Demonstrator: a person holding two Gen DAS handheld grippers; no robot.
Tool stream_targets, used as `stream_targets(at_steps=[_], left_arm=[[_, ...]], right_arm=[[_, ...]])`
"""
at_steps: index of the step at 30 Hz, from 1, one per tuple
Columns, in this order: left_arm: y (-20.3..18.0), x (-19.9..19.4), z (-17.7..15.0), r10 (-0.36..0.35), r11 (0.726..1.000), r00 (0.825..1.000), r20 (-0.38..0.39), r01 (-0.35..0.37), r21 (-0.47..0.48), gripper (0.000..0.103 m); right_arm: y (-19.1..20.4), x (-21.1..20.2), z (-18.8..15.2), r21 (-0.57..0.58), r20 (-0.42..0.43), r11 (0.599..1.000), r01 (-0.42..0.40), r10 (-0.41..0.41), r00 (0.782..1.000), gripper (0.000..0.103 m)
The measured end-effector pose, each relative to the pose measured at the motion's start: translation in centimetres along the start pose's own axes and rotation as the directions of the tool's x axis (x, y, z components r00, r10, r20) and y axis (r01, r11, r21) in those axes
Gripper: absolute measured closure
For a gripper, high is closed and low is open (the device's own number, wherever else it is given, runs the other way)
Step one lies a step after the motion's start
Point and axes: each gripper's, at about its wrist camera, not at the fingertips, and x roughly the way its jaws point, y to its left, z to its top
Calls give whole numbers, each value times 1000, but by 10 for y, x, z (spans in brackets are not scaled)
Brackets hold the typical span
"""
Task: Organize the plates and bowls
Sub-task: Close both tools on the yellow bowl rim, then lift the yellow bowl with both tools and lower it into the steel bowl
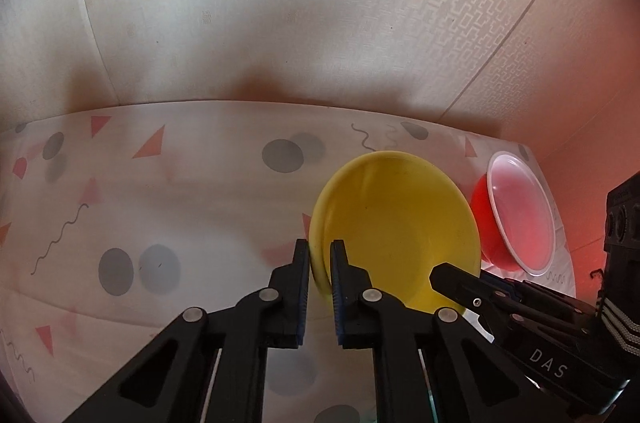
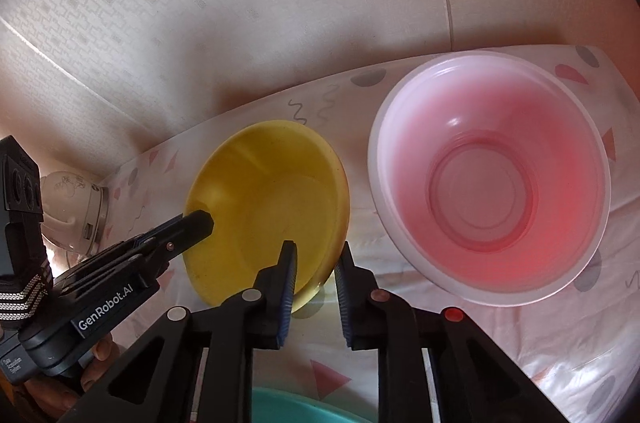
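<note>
On the patterned cloth (image 1: 168,207) by the wall, the left wrist view shows a yellow bowl (image 1: 400,223) tilted up on edge. The left gripper (image 1: 320,259) pinches the bowl's near left rim, one finger on the outside and one on the inside, pads pressed against the rim. The right gripper (image 1: 452,281) reaches in from the lower right and meets the bowl's lower right rim; its far finger is hidden behind the near one. Beyond the yellow bowl, just beside it near the cloth's right corner, a red bowl (image 1: 516,219) with a white rim leans the same way.

From the right wrist, the yellow bowl (image 2: 272,207) sits left of centre and the red bowl (image 2: 492,179) right of it, close but apart. The right gripper (image 2: 316,259) straddles the yellow bowl's near rim, one finger inside, one outside, with a narrow gap; whether both pads press I cannot tell. The left gripper (image 2: 198,221) holds the opposite rim. A teal dish (image 2: 288,403) shows at the bottom edge, and a white appliance (image 2: 72,207) stands at the far left.
</note>
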Motion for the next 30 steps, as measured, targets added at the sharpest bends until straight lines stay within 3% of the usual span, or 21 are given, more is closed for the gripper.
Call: stream_targets(at_steps=[5,12,21,30], left_arm=[[7,-22,-4,-19,1000,999,36,19,-19,93],[24,-71,-33,44,997,993,105,-38,-62,93],[60,-151,-101,142,985,973,182,-122,-120,92],[121,-198,-178,221,950,955,195,-166,-263,92]], right_arm=[[12,-7,-2,-45,-8,999,-24,23,1000,85],[50,-18,-22,-125,-24,988,-93,91,996,85],[117,-40,-76,-228,-38,956,-187,183,982,85],[189,-21,-134,-345,-171,907,-243,194,966,85]])
